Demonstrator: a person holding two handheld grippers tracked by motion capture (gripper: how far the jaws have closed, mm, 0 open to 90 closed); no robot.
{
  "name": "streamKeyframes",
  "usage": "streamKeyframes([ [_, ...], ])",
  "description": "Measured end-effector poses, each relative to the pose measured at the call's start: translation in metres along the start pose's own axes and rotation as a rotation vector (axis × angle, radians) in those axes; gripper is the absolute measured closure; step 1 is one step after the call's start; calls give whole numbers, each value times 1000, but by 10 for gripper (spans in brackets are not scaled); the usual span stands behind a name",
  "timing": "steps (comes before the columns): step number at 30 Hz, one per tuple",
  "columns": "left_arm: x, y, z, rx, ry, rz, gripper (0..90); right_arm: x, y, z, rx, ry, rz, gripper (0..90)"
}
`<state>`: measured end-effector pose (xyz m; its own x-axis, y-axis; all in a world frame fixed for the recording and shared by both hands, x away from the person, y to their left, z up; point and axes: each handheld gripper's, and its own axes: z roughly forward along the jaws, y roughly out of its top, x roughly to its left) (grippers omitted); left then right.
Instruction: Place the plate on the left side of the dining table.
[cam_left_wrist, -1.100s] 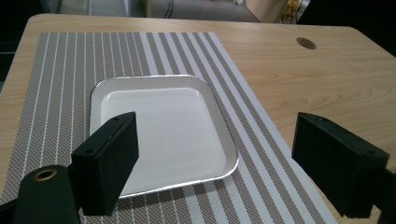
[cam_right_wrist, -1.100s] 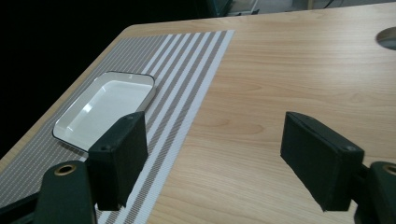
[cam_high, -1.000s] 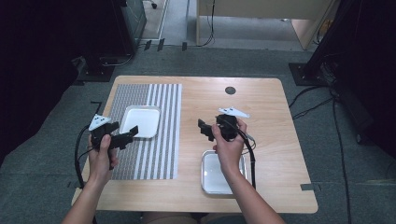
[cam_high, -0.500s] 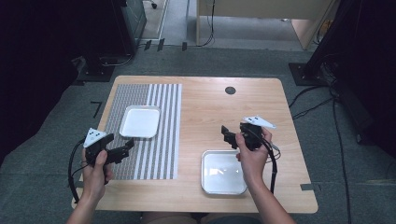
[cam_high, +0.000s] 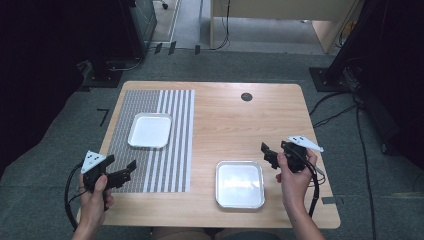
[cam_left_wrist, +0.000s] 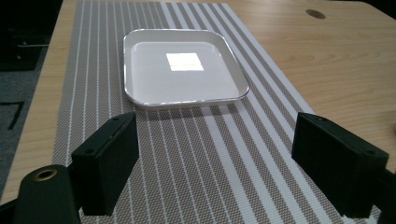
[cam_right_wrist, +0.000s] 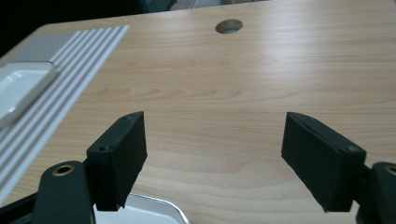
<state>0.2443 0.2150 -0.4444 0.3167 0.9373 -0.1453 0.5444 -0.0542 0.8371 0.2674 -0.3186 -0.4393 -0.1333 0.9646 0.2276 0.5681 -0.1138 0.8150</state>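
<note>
we hold the left gripper (cam_high: 131, 166) over the near left corner of the table (cam_high: 280, 107), above the striped placemat (cam_high: 172, 150), its jaws spread wide with nothing between them. the right gripper (cam_high: 266, 153) hangs near the right edge, just beside the metal tray (cam_high: 239, 183), jaws likewise wide apart and empty.

the white square tray (cam_high: 149, 130) lies flat on the placemat toward the left edge, apart from both grippers; the metal tray sits on bare wood close to the near edge. both look empty. we judge them light, stiff and thin-walled, with smooth rims that could slip in the jaws, so we would pinch a raised rim at the middle of one side rather than at a rounded corner, and lift level.

the left gripper view shows the white square tray (cam_left_wrist: 182, 70) close ahead, its upturned lip and a bright ceiling reflection plain, which the high view only hints at. the right gripper view catches a corner of the metal tray (cam_right_wrist: 149, 212) under the jaws and the round cable hole (cam_right_wrist: 229, 26) far off; the high view alone shows how both trays lie relative to each other.
</note>
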Motion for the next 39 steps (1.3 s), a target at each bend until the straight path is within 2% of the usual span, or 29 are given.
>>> streamKeyframes([
  [5, 9, -13, -8, -6, 18, -12, 148, -11, -11, -9, 5, -28, -16, 224],
  [11, 19, -31, -10, 25, 39, -12, 149, -28, -26, -19, 18, -59, -5, 224],
  [17, 25, -45, -9, 42, 75, 19, 148, -46, -39, -26, 31, -92, 12, 225],
  [22, 32, -53, -6, 58, 94, 21, 148, -59, -51, -30, 43, -129, 3, 226],
  [31, 42, -66, 0, 109, 139, 34, 148, -82, -71, -35, 81, -167, 0, 227],
  [39, 43, -70, 4, 136, 143, 47, 149, -102, -88, -41, 117, -206, 9, 227],
])
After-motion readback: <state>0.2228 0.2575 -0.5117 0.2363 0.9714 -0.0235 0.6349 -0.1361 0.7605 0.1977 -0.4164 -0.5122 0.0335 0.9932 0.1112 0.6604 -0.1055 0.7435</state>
